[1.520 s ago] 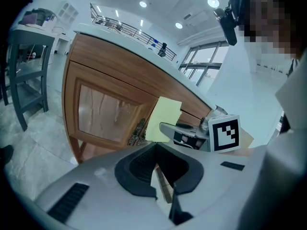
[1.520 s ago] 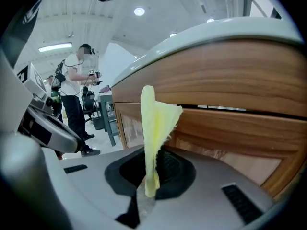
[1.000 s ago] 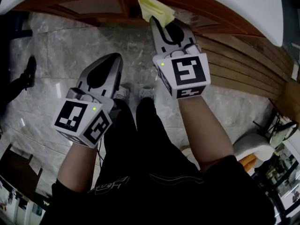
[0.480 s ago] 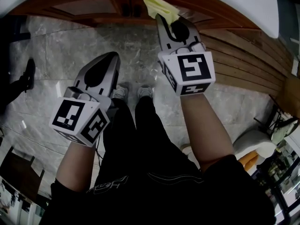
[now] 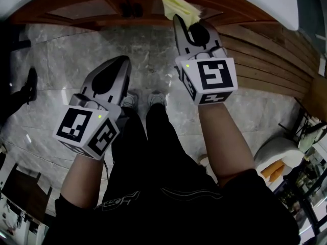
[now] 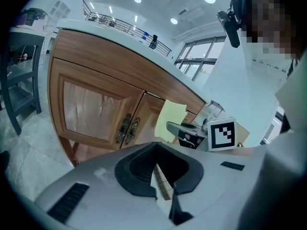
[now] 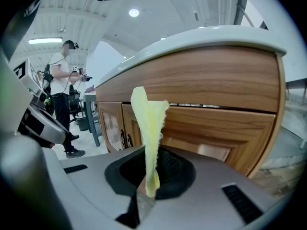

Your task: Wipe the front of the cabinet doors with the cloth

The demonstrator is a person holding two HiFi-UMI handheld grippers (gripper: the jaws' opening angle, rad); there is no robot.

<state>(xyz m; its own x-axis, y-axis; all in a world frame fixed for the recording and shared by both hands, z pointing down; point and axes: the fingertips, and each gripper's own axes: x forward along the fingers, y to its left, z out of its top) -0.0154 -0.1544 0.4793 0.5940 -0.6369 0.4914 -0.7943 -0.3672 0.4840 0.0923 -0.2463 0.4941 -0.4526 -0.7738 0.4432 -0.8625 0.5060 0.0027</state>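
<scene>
Cloth (image 5: 179, 6) pinched in right hand-held gripper (image 5: 183, 20), cabinet doors (image 5: 97, 8) just ahead

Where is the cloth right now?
In the head view's top centre, the cloth is clamped in the right gripper, by the cabinet door right of the handles.
</scene>
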